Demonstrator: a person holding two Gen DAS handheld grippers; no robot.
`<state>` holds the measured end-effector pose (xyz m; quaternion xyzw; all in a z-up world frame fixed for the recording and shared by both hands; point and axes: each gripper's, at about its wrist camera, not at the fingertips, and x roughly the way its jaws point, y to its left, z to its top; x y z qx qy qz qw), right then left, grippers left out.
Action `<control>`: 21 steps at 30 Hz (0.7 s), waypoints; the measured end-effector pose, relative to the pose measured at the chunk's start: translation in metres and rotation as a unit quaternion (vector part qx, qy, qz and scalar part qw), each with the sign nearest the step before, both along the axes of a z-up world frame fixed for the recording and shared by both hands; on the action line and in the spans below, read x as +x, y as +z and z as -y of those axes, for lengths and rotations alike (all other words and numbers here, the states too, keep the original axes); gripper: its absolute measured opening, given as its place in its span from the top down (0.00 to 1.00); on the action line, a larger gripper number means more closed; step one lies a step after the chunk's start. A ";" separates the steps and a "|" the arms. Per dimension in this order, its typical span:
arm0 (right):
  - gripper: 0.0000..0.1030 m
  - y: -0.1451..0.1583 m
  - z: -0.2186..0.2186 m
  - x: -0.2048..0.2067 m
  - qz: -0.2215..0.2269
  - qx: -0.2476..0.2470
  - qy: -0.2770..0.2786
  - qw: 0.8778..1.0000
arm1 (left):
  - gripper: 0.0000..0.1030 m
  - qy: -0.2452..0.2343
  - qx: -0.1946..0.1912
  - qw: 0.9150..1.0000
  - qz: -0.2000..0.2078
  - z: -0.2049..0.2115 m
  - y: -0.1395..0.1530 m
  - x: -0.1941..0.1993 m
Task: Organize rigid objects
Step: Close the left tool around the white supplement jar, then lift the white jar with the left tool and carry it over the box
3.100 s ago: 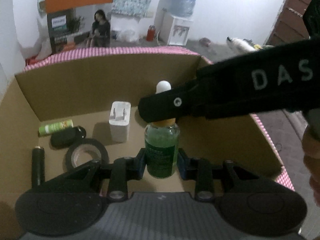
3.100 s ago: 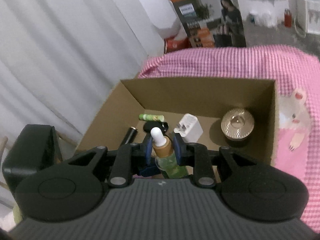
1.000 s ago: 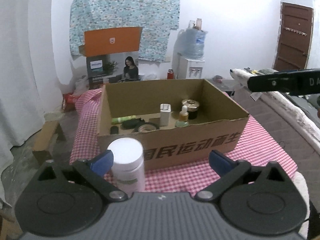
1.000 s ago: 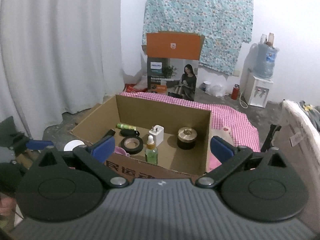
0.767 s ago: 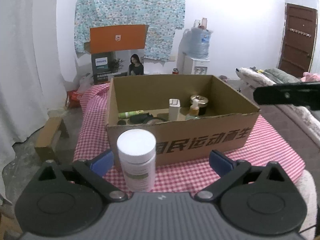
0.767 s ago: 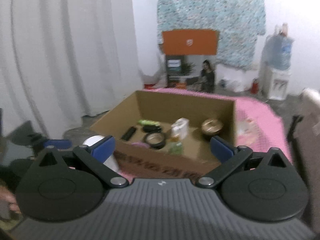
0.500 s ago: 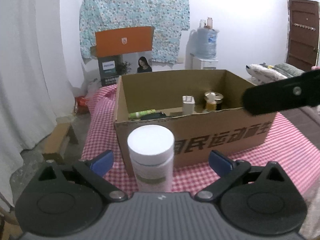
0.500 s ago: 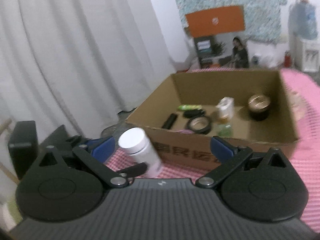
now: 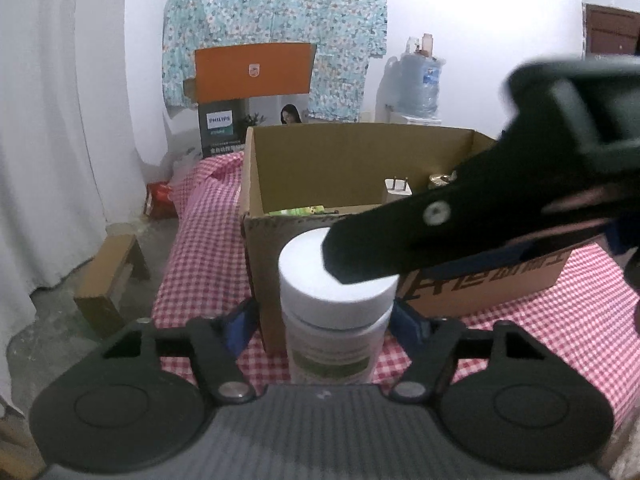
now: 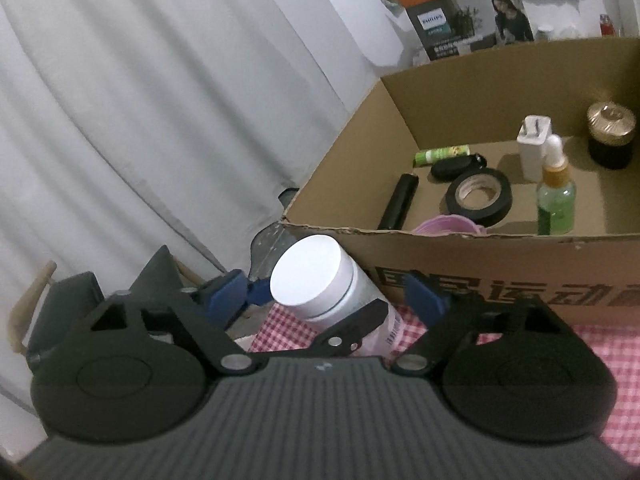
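The white-capped bottle point(image 9: 334, 312) stands on the checked cloth point(image 9: 200, 240) just in front of the box point(image 9: 280, 240), near its left corner. The left gripper point(image 9: 324, 320) has its jaws around the bottle, a blue pad close on each side, but I cannot tell whether they press it or stand just off. The right gripper point(image 10: 328, 300) reaches in from the right, its jaws spread wider than the bottle and grasping nothing; in its view the bottle point(image 10: 320, 292) leans between the pads. Inside the box point(image 10: 440, 128) lie a tape roll point(image 10: 478, 196), a black tube point(image 10: 398, 202), a green tube point(image 10: 440, 155) and a dark oval case point(image 10: 458, 166), with a dropper bottle point(image 10: 556, 196), a white charger point(image 10: 532, 148) and a gold-lidded jar point(image 10: 610, 134) upright further right.
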<state>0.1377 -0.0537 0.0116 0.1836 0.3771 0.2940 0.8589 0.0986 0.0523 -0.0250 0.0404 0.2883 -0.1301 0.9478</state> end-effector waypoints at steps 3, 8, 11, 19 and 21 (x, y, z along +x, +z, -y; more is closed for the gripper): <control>0.35 -0.006 -0.004 0.008 -0.011 0.003 0.002 1.000 | 0.37 -0.002 -0.016 1.000 -0.006 -0.004 0.000 0.003; 0.50 -0.011 -0.005 0.015 -0.025 0.025 0.004 0.999 | 0.47 0.001 -0.020 1.000 -0.003 -0.008 -0.001 0.003; 0.54 -0.010 -0.004 0.014 -0.028 0.032 0.005 0.999 | 0.48 0.004 -0.023 1.000 -0.004 -0.008 0.000 -0.001; 0.54 0.010 0.004 -0.008 -0.014 0.052 0.017 0.998 | 0.48 -0.004 -0.004 1.000 0.008 -0.002 0.027 -0.021; 0.54 0.023 0.007 -0.015 0.001 0.061 0.021 0.998 | 0.48 -0.003 0.011 1.000 0.020 0.004 0.043 -0.026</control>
